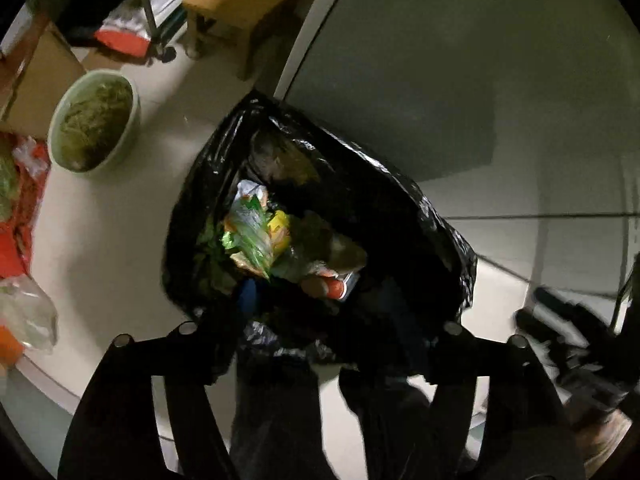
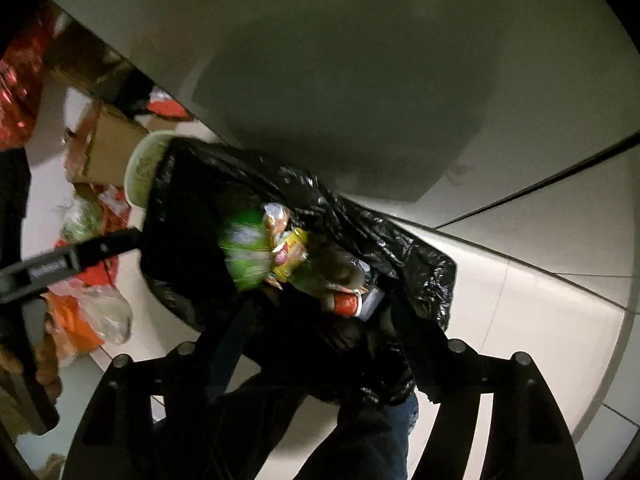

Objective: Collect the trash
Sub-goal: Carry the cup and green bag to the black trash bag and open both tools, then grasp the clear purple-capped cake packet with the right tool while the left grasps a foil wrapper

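A black trash bag hangs open over the tiled floor, holding green and yellow wrappers and a red can. My left gripper has its jaws on either side of the bag's near rim; the dark film hides whether they pinch it. In the right wrist view the bag with the wrappers and can lies just ahead of my right gripper, whose jaws also straddle the rim. The left gripper reaches to the bag's left edge there.
A pale green bowl of greens stands on the floor at left, beside a cardboard box, red and clear plastic bags and a wooden stool. A grey wall rises behind the bag.
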Tool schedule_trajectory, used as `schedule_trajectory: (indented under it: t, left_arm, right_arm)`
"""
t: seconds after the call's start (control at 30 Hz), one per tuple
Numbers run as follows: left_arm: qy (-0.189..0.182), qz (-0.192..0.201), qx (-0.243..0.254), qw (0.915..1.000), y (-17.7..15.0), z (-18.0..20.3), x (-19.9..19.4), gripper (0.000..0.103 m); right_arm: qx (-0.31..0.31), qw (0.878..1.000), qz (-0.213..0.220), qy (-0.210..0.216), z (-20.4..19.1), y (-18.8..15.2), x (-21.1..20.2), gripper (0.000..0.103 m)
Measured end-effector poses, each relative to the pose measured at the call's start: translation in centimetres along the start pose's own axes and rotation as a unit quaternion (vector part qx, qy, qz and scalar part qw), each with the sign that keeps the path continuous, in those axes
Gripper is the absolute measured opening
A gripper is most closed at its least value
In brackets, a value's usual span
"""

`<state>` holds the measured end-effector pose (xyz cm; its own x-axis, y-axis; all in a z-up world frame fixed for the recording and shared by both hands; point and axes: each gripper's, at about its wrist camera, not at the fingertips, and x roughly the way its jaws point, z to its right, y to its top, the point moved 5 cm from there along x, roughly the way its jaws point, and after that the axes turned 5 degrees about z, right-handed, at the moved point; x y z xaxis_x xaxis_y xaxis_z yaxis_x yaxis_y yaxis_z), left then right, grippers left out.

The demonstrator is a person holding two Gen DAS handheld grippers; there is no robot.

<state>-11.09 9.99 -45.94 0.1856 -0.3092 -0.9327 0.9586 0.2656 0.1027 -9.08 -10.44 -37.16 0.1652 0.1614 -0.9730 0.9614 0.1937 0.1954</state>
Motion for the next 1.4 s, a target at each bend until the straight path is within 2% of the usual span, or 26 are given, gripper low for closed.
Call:
schedule_trajectory:
  t: [0.07, 0.1, 0.17, 0.23, 0.27, 0.33, 0.4, 0.43, 0.53, 0.6, 0.67, 0.73, 0.87, 0.9, 0.93, 1.0, 1.03, 1.17, 1.27, 1.4]
  left_arm:
    - [0.003, 0.017, 0.024, 0.9996, 0.1, 1.5, -2.8, 0.070]
    - [0.014, 0.032, 0.041, 0.9985, 0.3, 2.5, -4.8, 0.075]
    - [0.022, 0.060, 0.071, 0.9955, 0.8, 4.6, -8.3, 0.079]
    - [0.008, 0.097, 0.094, 0.9908, 1.3, 6.8, -12.2, 0.083]
    - [0.002, 0.122, 0.105, 0.9870, 1.5, 8.0, -14.5, 0.086]
    - [-0.009, 0.173, 0.123, 0.9773, 1.8, 10.4, -18.6, 0.088]
    - [-0.016, 0.200, 0.125, 0.9715, 2.6, 12.4, -20.5, 0.088]
    - [-0.021, 0.209, 0.122, 0.9700, 3.1, 13.0, -21.1, 0.088]
    - [-0.038, 0.230, 0.105, 0.9668, 4.9, 14.8, -22.2, 0.088]
    - [-0.026, 0.232, 0.110, 0.9661, 5.4, 15.8, -22.5, 0.088]
    - [-0.012, 0.215, 0.117, 0.9696, 5.9, 16.7, -22.2, 0.088]
    - [-0.010, 0.200, 0.121, 0.9723, 6.0, 17.6, -21.9, 0.088]
    - [-0.010, 0.214, 0.112, 0.9704, 5.7, 18.9, -23.0, 0.088]
    - [-0.013, 0.215, 0.107, 0.9706, 5.7, 19.0, -23.1, 0.088]
    - [-0.014, 0.216, 0.102, 0.9709, 5.7, 19.0, -23.3, 0.088]
    - [-0.019, 0.215, 0.088, 0.9725, 6.0, 19.1, -23.3, 0.088]
    - [-0.019, 0.215, 0.082, 0.9729, 6.3, 19.1, -23.2, 0.088]
    - [-0.013, 0.223, 0.088, 0.9706, 7.2, 20.3, -23.4, 0.088]
    - [-0.018, 0.228, 0.111, 0.9672, 8.3, 22.2, -23.5, 0.088]
    - [-0.034, 0.238, 0.130, 0.9620, 11.8, 25.1, -23.5, 0.088]
  right_arm:
    - [-0.008, 0.999, 0.039, 0.017, -0.5, 1.2, -4.7, 0.069]
    - [-0.014, 0.998, 0.059, 0.024, -0.8, 1.9, -6.7, 0.070]
    - [-0.035, 0.990, 0.129, 0.036, -1.5, 3.7, -13.7, 0.077]
    - [-0.046, 0.975, 0.214, 0.042, -1.5, 5.6, -20.6, 0.094]
    - [-0.047, 0.964, 0.257, 0.040, -1.2, 6.6, -23.8, 0.099]
    - [-0.049, 0.945, 0.323, 0.026, 0.1, 8.5, -28.5, 0.098]
    - [-0.045, 0.934, 0.355, 0.019, 1.7, 10.6, -31.1, 0.098]
    - [-0.042, 0.933, 0.357, 0.014, 2.9, 12.2, -31.7, 0.098]
    - [-0.048, 0.948, 0.315, -0.002, 5.2, 16.2, -29.8, 0.098]
    - [-0.059, 0.956, 0.286, -0.008, 6.1, 18.1, -27.7, 0.097]
    - [-0.075, 0.962, 0.261, -0.017, 6.6, 20.1, -25.5, 0.097]
    - [-0.084, 0.966, 0.243, -0.007, 7.3, 20.9, -23.9, 0.090]
    - [-0.105, 0.970, 0.218, -0.004, 7.3, 22.5, -22.0, 0.083]
    - [-0.110, 0.971, 0.212, -0.003, 7.3, 22.5, -21.7, 0.074]
    - [-0.121, 0.969, 0.213, -0.010, 7.1, 22.7, -21.5, 0.071]
    - [-0.146, 0.966, 0.212, -0.006, 6.8, 22.9, -21.3, 0.052]
    - [-0.153, 0.966, 0.210, -0.003, 6.6, 22.9, -21.4, 0.047]
    - [-0.147, 0.966, 0.212, 0.013, 6.8, 22.1, -22.0, 0.043]
    - [-0.106, 0.965, 0.234, 0.051, 7.8, 20.3, -24.5, 0.041]
    - [-0.064, 0.960, 0.260, 0.086, 9.4, 17.2, -28.3, 0.039]
